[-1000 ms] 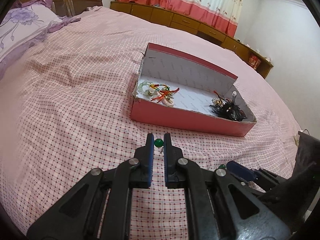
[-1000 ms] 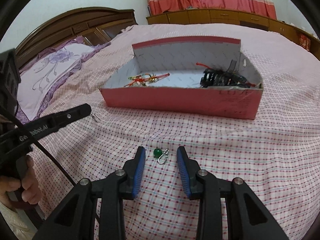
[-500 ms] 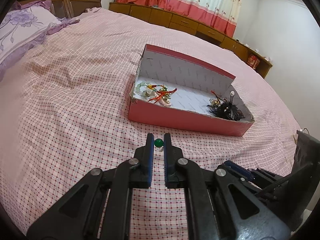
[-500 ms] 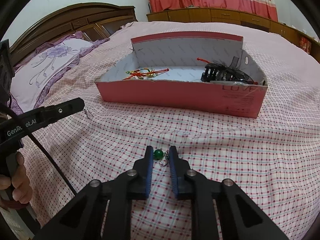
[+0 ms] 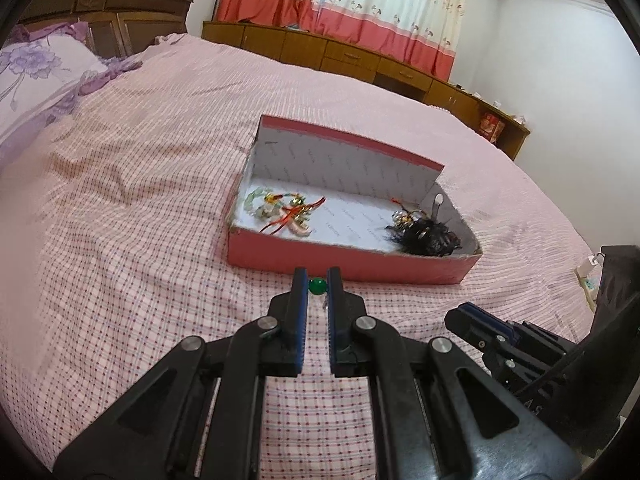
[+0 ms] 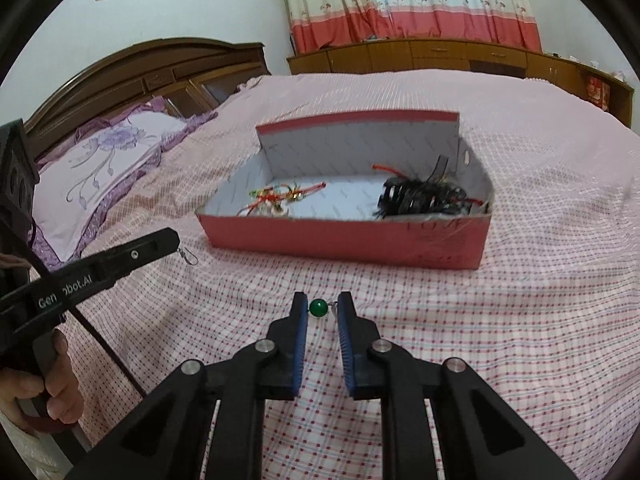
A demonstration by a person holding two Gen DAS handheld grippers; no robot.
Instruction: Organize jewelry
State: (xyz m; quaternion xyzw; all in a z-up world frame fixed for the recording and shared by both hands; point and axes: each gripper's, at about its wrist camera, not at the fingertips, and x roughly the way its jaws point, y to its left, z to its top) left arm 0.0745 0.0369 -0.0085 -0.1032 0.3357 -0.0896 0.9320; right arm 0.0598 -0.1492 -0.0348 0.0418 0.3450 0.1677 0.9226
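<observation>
My left gripper [image 5: 317, 285] is shut on a green bead earring [image 5: 317, 286], held above the bed in front of the red box [image 5: 352, 266]. Its silver hook [image 6: 189, 256] hangs from the left gripper's tip in the right wrist view. My right gripper [image 6: 322, 307] is shut on a second green bead earring [image 6: 318, 308], raised above the sheet, short of the red box [image 6: 344, 240]. The box holds red-cord bracelets [image 5: 286, 212] at its left end and black hair pieces [image 5: 426, 234] at its right end.
The pink checked bed sheet [image 5: 140, 216] spreads all around the box. A purple flowered pillow [image 6: 108, 160] and wooden headboard [image 6: 132, 68] lie at the left. Wooden cabinets [image 5: 360, 60] and curtains stand beyond the bed. The right gripper's body [image 5: 516, 344] shows at lower right.
My right gripper has closed on the green bead earring that lay on the sheet and lifted it. Both grippers have risen and moved toward the box.
</observation>
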